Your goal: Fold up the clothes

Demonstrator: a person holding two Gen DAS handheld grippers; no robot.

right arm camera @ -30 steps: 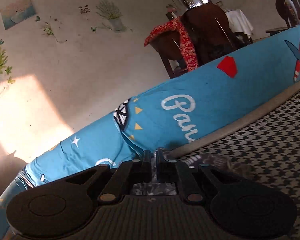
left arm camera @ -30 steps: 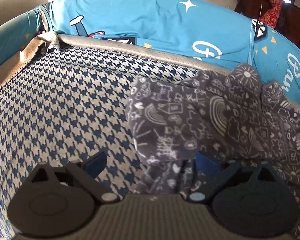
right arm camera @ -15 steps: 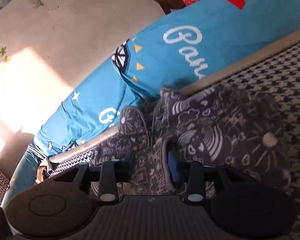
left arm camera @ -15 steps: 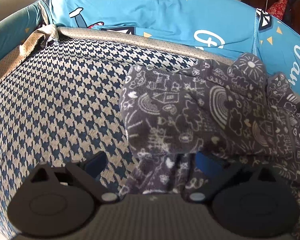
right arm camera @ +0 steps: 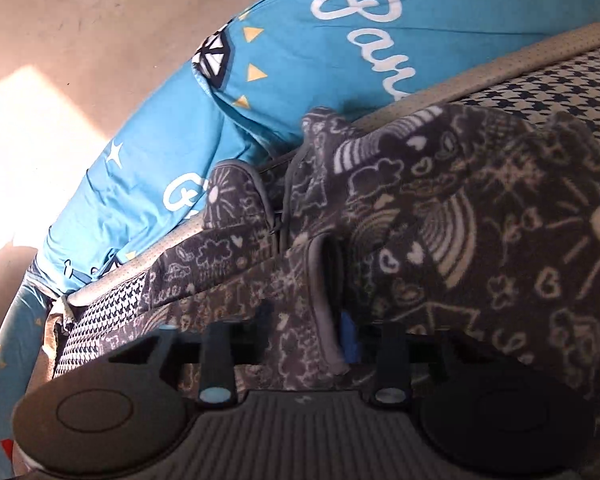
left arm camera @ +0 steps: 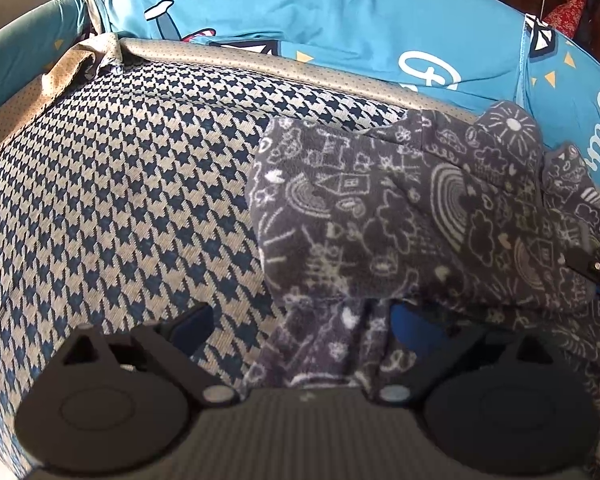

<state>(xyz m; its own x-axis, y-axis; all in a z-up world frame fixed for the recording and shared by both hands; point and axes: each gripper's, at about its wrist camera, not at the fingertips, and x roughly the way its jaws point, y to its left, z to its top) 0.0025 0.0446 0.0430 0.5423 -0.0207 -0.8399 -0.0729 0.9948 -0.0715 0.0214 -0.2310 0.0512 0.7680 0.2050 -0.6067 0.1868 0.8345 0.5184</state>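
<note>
**Grey doodle-print garment bunched on a houndstooth cushion**

A seat cushion (left arm camera: 112, 184) covered in navy-and-beige houndstooth fills the left wrist view, edged at the back by a beige dotted border (left arm camera: 236, 62). Behind it stands a bright blue cover (left arm camera: 340, 12) printed with white stars, small yellow triangles and looping white script; in the right wrist view the script reads "Pan" or "Par" before the garment cuts it off, so the full word cannot be read. A pale wall (right arm camera: 80, 40) with a patch of sunlight lies beyond the blue cover in that view.

The garment (left arm camera: 400, 216) is dark grey fleece covered in white doodles: rainbows, clouds, hearts, houses and suns. It lies bunched on the right part of the cushion, its back edge reaching up against the dotted border and the blue cover. In the left wrist view its bulk runs roughly left to right across the seat, with a narrower strip hanging down toward the camera. A grey-bound hem (right arm camera: 322, 292) shows in the right wrist view, running up and away from the camera, and a zip-like seam can be made out further back.

The left gripper (left arm camera: 300, 320) has its fingers spread wide, the hanging strip of fleece lying loose between them. The right gripper (right arm camera: 306, 328) has its fingers parted too, with the bound hem lying in the gap; a blue pad shows beside the fabric, which is not pinched
</note>
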